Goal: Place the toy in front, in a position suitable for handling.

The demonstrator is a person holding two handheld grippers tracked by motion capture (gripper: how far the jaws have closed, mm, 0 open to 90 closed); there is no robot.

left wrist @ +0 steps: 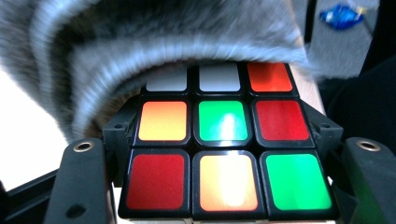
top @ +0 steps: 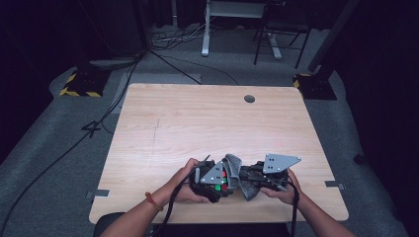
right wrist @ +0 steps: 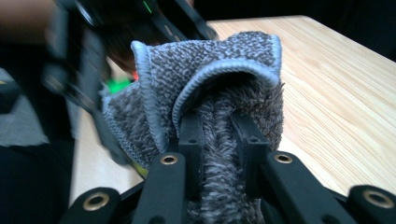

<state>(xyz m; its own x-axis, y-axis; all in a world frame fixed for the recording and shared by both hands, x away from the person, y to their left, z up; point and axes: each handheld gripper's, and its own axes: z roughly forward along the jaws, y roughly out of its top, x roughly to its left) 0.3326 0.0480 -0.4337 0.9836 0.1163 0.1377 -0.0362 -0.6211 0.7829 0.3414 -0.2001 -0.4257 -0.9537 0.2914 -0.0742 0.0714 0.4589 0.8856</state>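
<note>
Near the table's point(top: 163, 123) front edge, left claw point(top: 223, 180) clamps the cube point(left wrist: 224, 154), right claw point(right wrist: 219, 154) the cloth point(right wrist: 219, 79).

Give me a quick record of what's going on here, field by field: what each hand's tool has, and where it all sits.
Left tool: shut on the puzzle cube, jaws at its two sides
Right tool: shut on a fold of the grey cloth
Cloth and cube: cloth lies against the cube's top edge in the left gripper view
Cube face shown: red, orange, green and white squares, mixed
Place: near edge of the wooden table
Likely work: wiping the cube
</note>
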